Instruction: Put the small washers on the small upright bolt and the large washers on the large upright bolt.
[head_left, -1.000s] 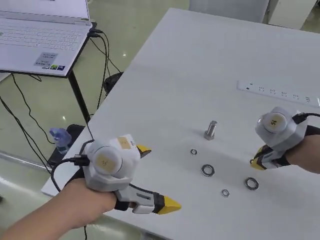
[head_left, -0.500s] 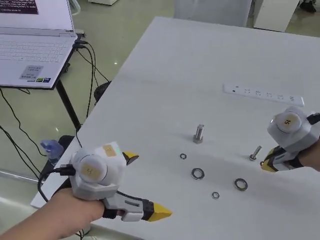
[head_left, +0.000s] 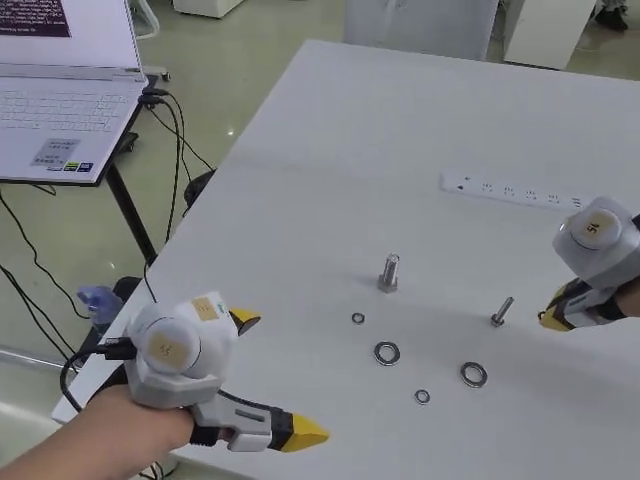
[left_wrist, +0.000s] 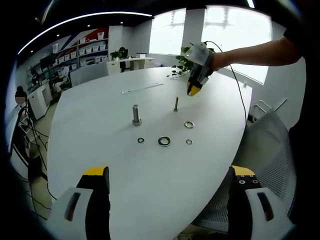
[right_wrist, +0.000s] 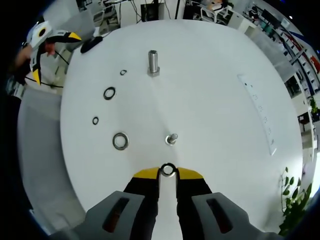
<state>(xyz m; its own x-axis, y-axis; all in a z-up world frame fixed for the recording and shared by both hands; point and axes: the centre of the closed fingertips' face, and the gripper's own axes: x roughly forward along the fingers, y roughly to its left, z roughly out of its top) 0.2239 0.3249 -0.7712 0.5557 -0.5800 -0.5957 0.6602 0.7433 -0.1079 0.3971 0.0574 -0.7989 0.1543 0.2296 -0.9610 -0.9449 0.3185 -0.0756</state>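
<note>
The large upright bolt (head_left: 389, 272) stands mid-table, with the small upright bolt (head_left: 501, 312) to its right. On the table in front of them lie two small washers (head_left: 358, 318) (head_left: 422, 396) and two large washers (head_left: 387, 352) (head_left: 473, 374). My right gripper (head_left: 550, 320) hovers just right of the small bolt. In the right gripper view it (right_wrist: 168, 172) is shut on a washer (right_wrist: 168, 170), just short of the small bolt (right_wrist: 172, 138). My left gripper (head_left: 275, 378) is open at the near left edge, its jaws wide apart (left_wrist: 169, 172) and empty.
A white power strip (head_left: 510, 192) lies on the table behind the bolts. A laptop (head_left: 60, 110) sits on a stand off the table's left, with cables hanging by it. The table's left edge (head_left: 190, 230) runs close to my left gripper.
My right gripper has drawn away to the right, uncovering the small bolt. The head camera has shifted. The left gripper has barely moved.
</note>
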